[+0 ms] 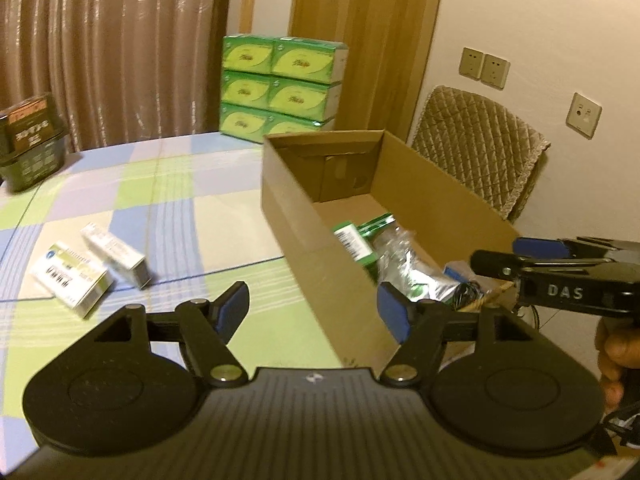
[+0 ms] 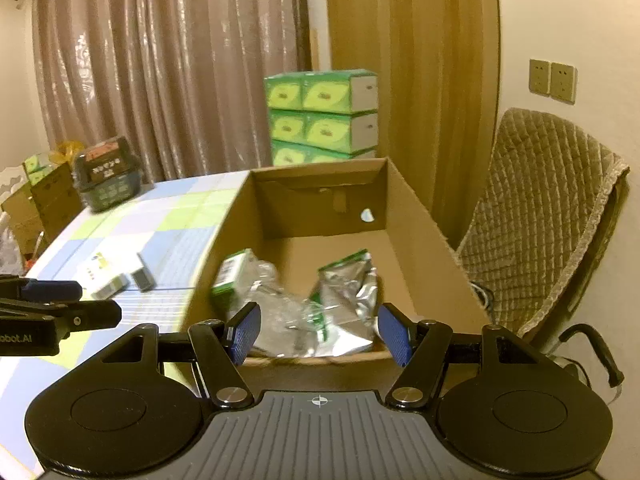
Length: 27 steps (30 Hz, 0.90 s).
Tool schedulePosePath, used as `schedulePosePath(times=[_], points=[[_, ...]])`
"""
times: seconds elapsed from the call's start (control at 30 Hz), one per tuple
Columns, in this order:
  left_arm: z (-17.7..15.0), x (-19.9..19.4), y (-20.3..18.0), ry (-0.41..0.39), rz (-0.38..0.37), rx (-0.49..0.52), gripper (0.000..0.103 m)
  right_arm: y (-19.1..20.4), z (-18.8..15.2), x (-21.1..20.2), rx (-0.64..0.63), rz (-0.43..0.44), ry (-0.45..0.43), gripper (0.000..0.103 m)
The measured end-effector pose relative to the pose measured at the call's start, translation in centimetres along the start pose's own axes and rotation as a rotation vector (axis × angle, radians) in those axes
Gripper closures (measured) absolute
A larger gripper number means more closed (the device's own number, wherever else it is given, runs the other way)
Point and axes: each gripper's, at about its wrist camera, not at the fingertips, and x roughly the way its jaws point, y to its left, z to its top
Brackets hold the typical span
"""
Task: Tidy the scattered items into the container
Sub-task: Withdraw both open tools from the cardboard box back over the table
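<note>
An open cardboard box (image 1: pixel 304 216) (image 2: pixel 416 216) stands on the checked tablecloth. Inside it lie a green carton (image 1: pixel 354 240) (image 2: pixel 232 276), crumpled clear plastic (image 2: pixel 276 300) and a silver foil pouch (image 1: pixel 408 268) (image 2: pixel 352 284). Two white cartons (image 1: pixel 72 276) (image 1: pixel 118 256) lie on the cloth to the left of the box, also seen from the right wrist as white cartons (image 2: pixel 108 276). My left gripper (image 1: pixel 314 312) (image 2: pixel 96 302) is open and empty, straddling the box's near left wall. My right gripper (image 2: pixel 320 332) (image 1: pixel 500 254) hangs open and empty over the box's near end.
A dark basket (image 1: pixel 36 160) (image 2: pixel 108 192) holding packets sits at the table's far left. Stacked green tissue boxes (image 1: pixel 280 84) (image 2: pixel 320 116) stand behind the table. A quilted chair (image 1: pixel 480 148) (image 2: pixel 540 216) is right of the box. A hand (image 1: pixel 616 352) holds the right gripper.
</note>
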Motion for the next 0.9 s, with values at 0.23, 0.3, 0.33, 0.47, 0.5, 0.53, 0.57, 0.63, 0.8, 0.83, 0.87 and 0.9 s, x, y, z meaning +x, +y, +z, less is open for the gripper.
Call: schedulePosePath(times=[0.23, 0.3, 0.33, 0.47, 0.5, 0.53, 0.57, 0.63, 0.8, 0.83, 0.87, 0.9], points=[[-1.7, -3.1, 2.8, -0.005, 0.058, -0.022, 0.025, 4.0, 0.5, -1.6, -0.052, 0.065, -0.041, 0.039], [-2.2, -4.0, 3.9, -0.005, 0.082, -0.031, 0.020, 5.4, 0.7, -1.8, -0.068, 0.088, -0.048, 0.038], [-2.5, -4.5, 4.5, -0.004, 0.095, -0.038, 0.019, 6.1, 0.8, -1.8, -0.077, 0.101, -0.049, 0.038], [-3.4, -6.4, 7.0, 0.000, 0.152, -0.068, 0.011, 9.1, 1.0, -1.8, -0.133, 0.153, -0.051, 0.038], [-3.7, -6.7, 7.6, 0.005, 0.168, -0.067, 0.009, 9.8, 1.0, -1.7, -0.144, 0.165, -0.051, 0.038], [-3.9, -7.0, 8.2, 0.013, 0.187, -0.061, 0.008, 10.5, 1.1, -1.5, -0.152, 0.175, -0.046, 0.038], [-4.2, -7.3, 8.8, 0.018, 0.206, -0.056, 0.007, 11.2, 1.1, -1.2, -0.162, 0.186, -0.039, 0.038], [-4.6, -7.9, 10.2, 0.028, 0.238, -0.064, 0.006, 12.4, 1.1, -0.7, -0.183, 0.205, -0.027, 0.038], [-5.6, -9.0, 13.1, 0.042, 0.289, -0.096, 0.003, 14.6, 0.5, 0.6, -0.222, 0.238, 0.011, 0.038], [-5.7, -9.2, 13.5, 0.044, 0.297, -0.100, 0.002, 14.9, 0.4, 0.9, -0.227, 0.242, 0.019, 0.038], [-5.9, -9.3, 13.9, 0.045, 0.304, -0.105, 0.002, 15.3, 0.2, 1.2, -0.234, 0.246, 0.028, 0.038], [-6.0, -9.5, 14.3, 0.048, 0.309, -0.110, 0.002, 15.6, 0.0, 1.4, -0.240, 0.248, 0.034, 0.038]])
